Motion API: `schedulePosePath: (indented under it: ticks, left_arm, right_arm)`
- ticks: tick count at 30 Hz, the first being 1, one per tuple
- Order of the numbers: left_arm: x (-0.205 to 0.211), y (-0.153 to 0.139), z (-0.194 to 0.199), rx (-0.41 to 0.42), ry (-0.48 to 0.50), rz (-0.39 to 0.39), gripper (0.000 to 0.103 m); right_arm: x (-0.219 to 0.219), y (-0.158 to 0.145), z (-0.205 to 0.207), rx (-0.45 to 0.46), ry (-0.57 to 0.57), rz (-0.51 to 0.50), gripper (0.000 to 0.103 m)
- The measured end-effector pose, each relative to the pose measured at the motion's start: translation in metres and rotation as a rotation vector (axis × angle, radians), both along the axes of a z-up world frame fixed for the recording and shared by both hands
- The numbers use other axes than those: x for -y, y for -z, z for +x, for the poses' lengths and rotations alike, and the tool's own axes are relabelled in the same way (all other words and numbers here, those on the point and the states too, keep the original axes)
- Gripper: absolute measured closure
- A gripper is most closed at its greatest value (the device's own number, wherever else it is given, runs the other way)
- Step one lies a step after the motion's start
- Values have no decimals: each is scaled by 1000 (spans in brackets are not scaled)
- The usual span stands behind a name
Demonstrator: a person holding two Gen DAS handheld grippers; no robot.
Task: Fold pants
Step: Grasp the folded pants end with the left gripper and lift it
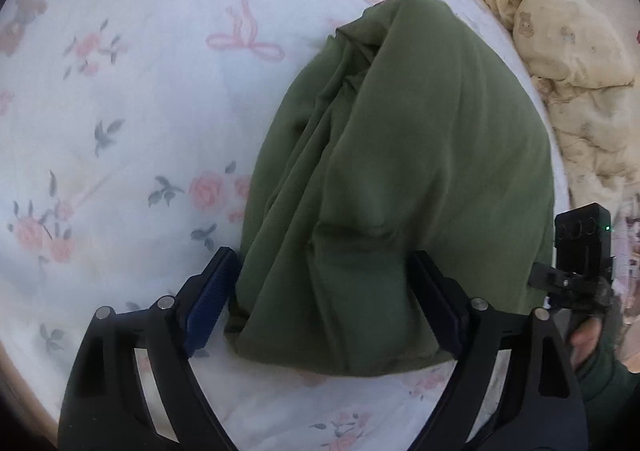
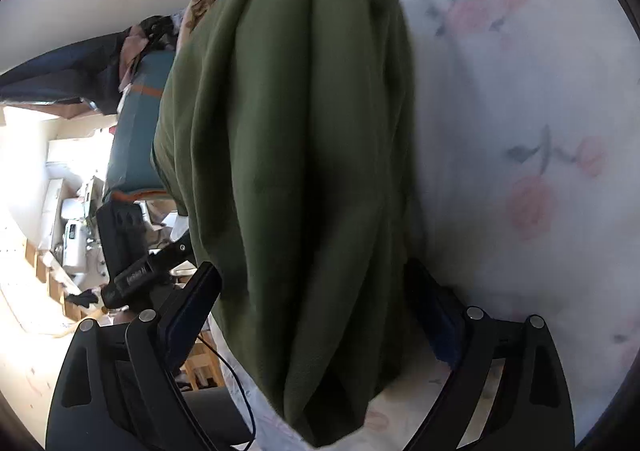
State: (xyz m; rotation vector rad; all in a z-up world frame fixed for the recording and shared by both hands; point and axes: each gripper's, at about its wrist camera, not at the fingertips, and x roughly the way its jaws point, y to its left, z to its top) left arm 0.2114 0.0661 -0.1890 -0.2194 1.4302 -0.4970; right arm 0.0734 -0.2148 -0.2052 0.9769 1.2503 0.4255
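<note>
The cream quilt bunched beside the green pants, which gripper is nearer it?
Right. In the left wrist view, the right gripper sits on the quilt's side of the pants; left gripper straddles their near end.

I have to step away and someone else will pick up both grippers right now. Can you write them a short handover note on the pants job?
Left gripper: open, fingers either side of the near end of the green pants, pads not pressing.
Right gripper: open, jaws wide around the pants' other side, nothing held.
Pants: folded into a narrow bundle lying on the floral bedsheet, near the cream quilt.
Done: the cloth looks folded over itself several times and set down.
Left: likely only smoothing the wrinkled top layers and checking the edges line up; I cannot tell whether another fold is intended.
</note>
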Motion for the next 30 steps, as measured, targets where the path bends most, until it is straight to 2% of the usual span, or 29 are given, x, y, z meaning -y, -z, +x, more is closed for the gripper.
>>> schedulePosePath:
  ticks: [1,2,3,4,5,6,7,8,11,14,17,19,20,21,22,24,25,27,29,30]
  left_arm:
    - [-1,-1,-3,3,5,0,24]
    - [1,-1,-5,1,11,5,27]
    - [4,-2,-8,-5,14,11,36]
    - [7,-3,-12,-4,18,15,45]
    - [11,-5,-15,-2,22,14,52]
    - [17,-8,-19,-3,33,6,65]
    - [21,-12,-24,4,42,14,74]
    - [28,-21,-29,23,56,21,77]
    - [44,-55,-52,46,54,31,79]
    - [42,-77,-85,-33,-78,26,79]
    - [42,-62,-129,-131,-195,38,78]
    - [47,-42,-149,-165,-198,54,72]
    - [50,-33,-158,-172,-183,107,68]
    - [54,-26,-165,-157,-138,215,55]
    - [56,-27,-168,-130,-105,272,41]
    - [56,-40,-176,-53,-69,351,29]
    - [55,-50,-179,-12,-65,367,30]
    - [53,-71,-187,82,-77,356,31]
    - [49,-89,-190,138,-119,268,31]
    - [46,-92,-190,140,-139,243,31]
  right_arm:
    - [-2,-1,1,19,2,-1,10]
    - [-5,-2,2,30,-4,6,24]
    - [-10,-3,4,38,-28,2,45]
    - [-14,-5,6,44,-55,-24,53]
    - [-16,-8,7,53,-75,-48,67]
    - [-16,-13,10,67,-88,-75,72]
    - [-15,-19,12,73,-100,-95,74]
    - [-14,-25,16,74,-117,-105,77]
    - [-3,-57,30,132,-159,-137,79]
    - [5,-78,42,129,-224,-139,79]
    - [-3,-74,38,60,-373,-236,77]
    - [-3,-64,25,-7,-412,-299,70]
    - [0,-59,17,-67,-418,-344,57]
    - [2,-57,11,-115,-428,-388,53]
    - [4,-59,2,-141,-451,-440,53]
    - [11,-80,-13,-64,-438,-512,53]
    - [18,-91,-19,-36,-398,-522,53]
    - [33,-102,-29,-10,-318,-467,53]
    - [42,-104,-38,6,-281,-441,54]
    - [42,-103,-41,10,-282,-443,54]
